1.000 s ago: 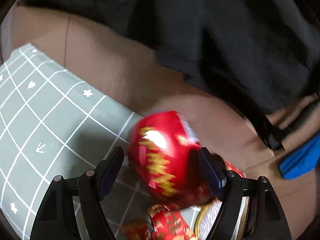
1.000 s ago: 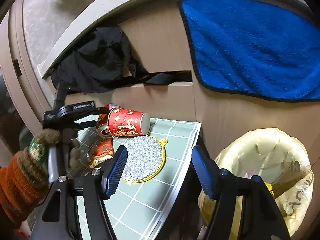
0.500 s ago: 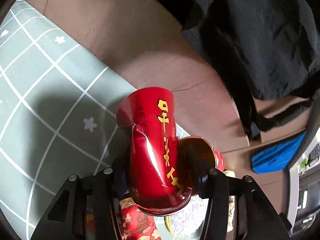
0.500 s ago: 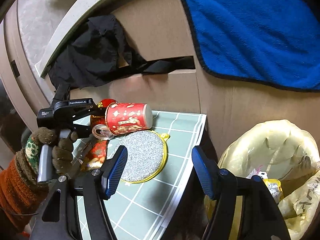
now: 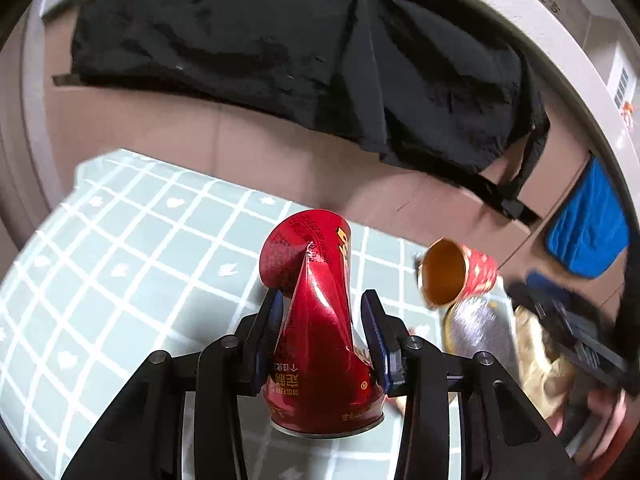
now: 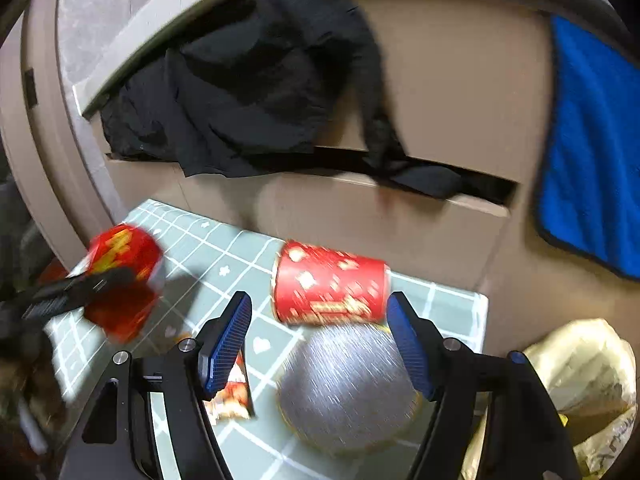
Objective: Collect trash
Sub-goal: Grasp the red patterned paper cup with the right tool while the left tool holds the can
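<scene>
My left gripper (image 5: 322, 308) is shut on a crushed red can (image 5: 316, 320) and holds it above the green checked mat (image 5: 120, 264); the can also shows at the left of the right wrist view (image 6: 124, 276). A red paper cup (image 6: 330, 284) lies on its side on the mat, its open mouth showing in the left wrist view (image 5: 456, 272). My right gripper (image 6: 318, 340) is open and empty, its fingers either side of the cup and just short of it. A red wrapper (image 6: 234, 396) lies by the left finger.
A round silver glittery pad (image 6: 346, 384) lies on the mat in front of the cup. A yellow trash bag (image 6: 588, 380) stands open to the right of the mat. Black cloth (image 6: 248, 92) and a blue towel (image 6: 596, 152) hang on the cabinet behind.
My left gripper has closed on the red can, crushed it and lifted it off the mat to the left. My right gripper has moved in towards the red cup.
</scene>
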Demonstrator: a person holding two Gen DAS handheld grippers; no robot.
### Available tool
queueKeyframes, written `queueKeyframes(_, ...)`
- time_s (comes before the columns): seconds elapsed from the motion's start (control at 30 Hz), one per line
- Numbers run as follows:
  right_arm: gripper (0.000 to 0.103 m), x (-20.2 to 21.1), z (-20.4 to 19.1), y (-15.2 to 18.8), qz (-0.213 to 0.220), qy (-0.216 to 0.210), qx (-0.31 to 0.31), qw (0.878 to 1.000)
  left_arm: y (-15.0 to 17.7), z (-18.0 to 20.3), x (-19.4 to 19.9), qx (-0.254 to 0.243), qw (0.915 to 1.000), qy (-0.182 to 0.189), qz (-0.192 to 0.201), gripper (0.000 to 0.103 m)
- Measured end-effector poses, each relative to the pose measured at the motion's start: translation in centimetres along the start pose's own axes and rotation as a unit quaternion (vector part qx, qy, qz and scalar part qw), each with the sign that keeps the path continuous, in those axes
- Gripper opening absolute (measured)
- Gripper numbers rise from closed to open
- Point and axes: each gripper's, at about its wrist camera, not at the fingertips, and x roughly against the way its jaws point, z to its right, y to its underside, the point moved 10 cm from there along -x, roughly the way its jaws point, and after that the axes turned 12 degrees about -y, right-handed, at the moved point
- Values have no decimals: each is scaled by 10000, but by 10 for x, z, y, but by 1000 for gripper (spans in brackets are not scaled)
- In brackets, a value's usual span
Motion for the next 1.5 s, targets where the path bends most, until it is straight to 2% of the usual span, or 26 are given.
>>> queueKeyframes(0.2, 70, -46, -9, -14, -228, 669, 507, 9962, 25, -22, 1, 38, 10000, 5, -71, 41)
queueKeyframes(0.3, 71, -58, 2, -11, -411, 944, 654, 9925, 34, -33, -7, 169, 9997, -3, -193, 41)
queueKeyframes(0.4, 75, -61, 18, -5, -474, 1089, 525, 9915, 37, -40, -13, 293, 9992, 63, -251, 42)
queueKeyframes(0.63, 80, -62, 47, 4, -348, 784, -45, 9963, 37, -42, -14, 373, 9988, 151, -295, 42)
queueKeyframes(0.73, 84, -61, 59, 5, -276, 780, -246, 9963, 37, -42, -14, 399, 9987, 138, -303, 42)
queueKeyframes(1.0, 84, -78, 79, 25, -617, 326, -972, 9928, 36, -42, -20, 411, 9986, 12, -347, 42)
queueKeyframes(1.07, 78, -74, 80, 26, -508, 144, -1115, 9924, 36, -42, -20, 430, 9985, -24, -334, 42)
queueKeyframes(1.2, 52, -54, 76, 17, -192, -8, -1036, 9944, 35, -40, -16, 447, 9986, -47, -263, 41)
queueKeyframes(1.3, 39, -38, 65, 6, -35, -258, -973, 9949, 28, -34, -6, 419, 9991, -18, -92, 40)
queueKeyframes(1.5, 30, -21, 43, 3, -64, -518, -816, 9953, 16, -21, 20, 366, 9991, 35, 220, 40)
